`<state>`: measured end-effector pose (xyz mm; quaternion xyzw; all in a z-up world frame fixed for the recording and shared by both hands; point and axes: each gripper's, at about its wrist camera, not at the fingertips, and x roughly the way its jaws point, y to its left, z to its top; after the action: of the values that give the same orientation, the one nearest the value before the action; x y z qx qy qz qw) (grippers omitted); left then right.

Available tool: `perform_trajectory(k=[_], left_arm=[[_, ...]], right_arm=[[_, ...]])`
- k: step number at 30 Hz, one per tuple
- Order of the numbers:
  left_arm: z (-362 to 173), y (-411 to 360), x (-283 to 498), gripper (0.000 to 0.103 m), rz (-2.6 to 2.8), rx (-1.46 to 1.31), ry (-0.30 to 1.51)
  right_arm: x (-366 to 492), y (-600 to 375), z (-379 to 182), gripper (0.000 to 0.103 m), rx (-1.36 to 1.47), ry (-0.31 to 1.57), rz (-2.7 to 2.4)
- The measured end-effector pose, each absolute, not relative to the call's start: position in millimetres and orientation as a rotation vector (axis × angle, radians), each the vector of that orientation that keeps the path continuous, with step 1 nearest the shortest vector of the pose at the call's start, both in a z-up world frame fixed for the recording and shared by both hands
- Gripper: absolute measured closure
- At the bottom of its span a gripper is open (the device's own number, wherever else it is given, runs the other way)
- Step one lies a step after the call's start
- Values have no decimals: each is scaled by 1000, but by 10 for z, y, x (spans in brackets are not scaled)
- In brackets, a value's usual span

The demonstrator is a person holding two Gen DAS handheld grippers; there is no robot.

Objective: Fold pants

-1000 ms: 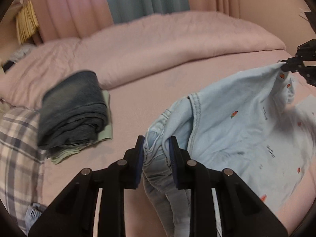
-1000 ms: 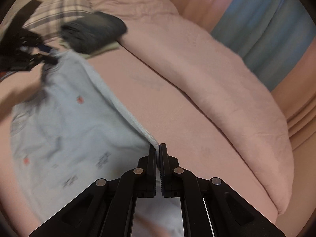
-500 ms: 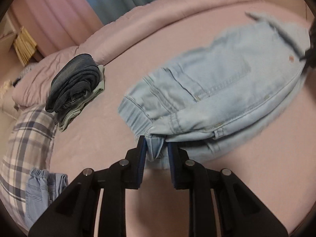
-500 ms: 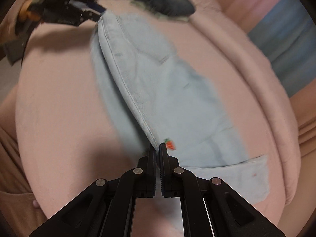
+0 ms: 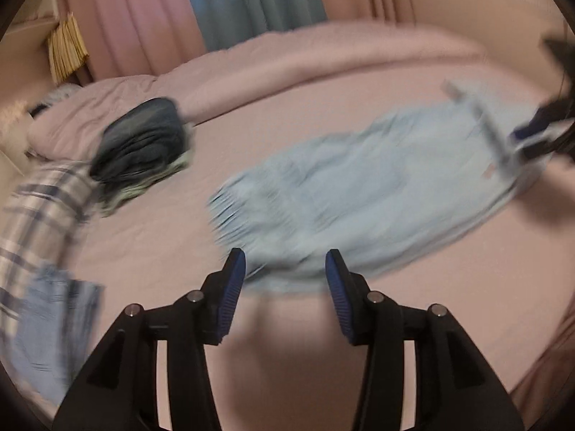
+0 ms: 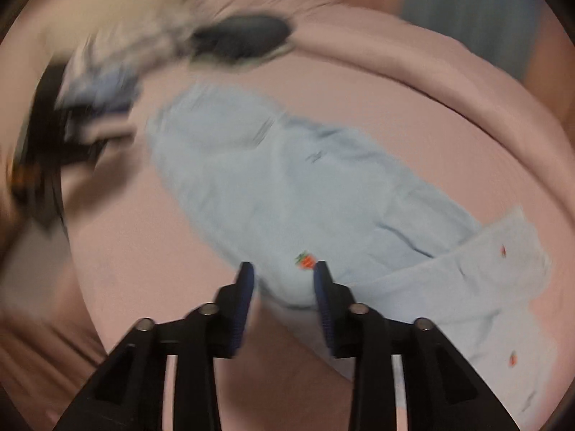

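- Blue-padded jaws of the left gripper (image 5: 285, 280) stand apart and are opening; the near hem of the pale denim pants (image 5: 377, 194) lies between and just beyond the tips, not pinched.
- Jaws of the right gripper (image 6: 284, 280) are likewise opening, spread either side of a rounded fold of the pants beside a small orange strawberry print (image 6: 305, 261); the pads seem just clear of the cloth, though blur makes that hard to settle.
- Pants lie flat on the pink bed (image 5: 143, 244), let go by both grippers.
- Long axis runs from one gripper to the other: the left sits at the gathered cuff end, the right at the far end, where a lighter printed flap (image 6: 485, 269) sticks out sideways.
- Each gripper is nearest its own end, so the next fold would likely bring one end along that axis toward the other.
- Count: two grippers, one pair of pale pants being folded.
- Further out: one stack of folded dark clothes (image 5: 143, 143), one plaid cloth (image 5: 39, 208), one more bluish denim piece (image 5: 54, 323) at the left edge, and one rolled pink quilt (image 5: 323, 61) in front of curtains (image 5: 251, 0).
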<state>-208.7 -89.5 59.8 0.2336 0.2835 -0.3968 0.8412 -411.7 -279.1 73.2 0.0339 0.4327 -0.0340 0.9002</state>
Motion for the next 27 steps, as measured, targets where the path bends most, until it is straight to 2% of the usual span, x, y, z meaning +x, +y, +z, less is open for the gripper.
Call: perform_trajectory(k=[5,8,10,11,14,15,20,26,27], left_arm=[[445,-1676,-2327,56,-990,452,636],[39,-2137,-2365,56,-958,587,748],[-8,-2178,-2386,55,-958,597,720],[8,-2175,-2370,55,-965,590,726],[65,-2150,-2278,54,-982,554,781],[90,-2166,-2270,53,-978,548,793],[262,-2343,-2466,52,-1107,465,795],[267,-2876,-2784,51,-1298,422,840],[228,-3010,-2877,51,-1329,439,850]], right_arm=[[-4044,-2986,227,68,180,1024,-124],[-4165,-3186,319,68,307,973,-84],[-4371,-3391,469,67,410,912,-76],[-4457,-3506,543,66,429,886,-101],[-4623,-4073,764,45,505,827,-299],[-4633,-4278,820,45,535,817,-373],[-4228,-5058,809,44,697,883,-524],[-3671,-5482,423,44,730,1073,-685],[-3645,-5512,368,51,726,1087,-701]])
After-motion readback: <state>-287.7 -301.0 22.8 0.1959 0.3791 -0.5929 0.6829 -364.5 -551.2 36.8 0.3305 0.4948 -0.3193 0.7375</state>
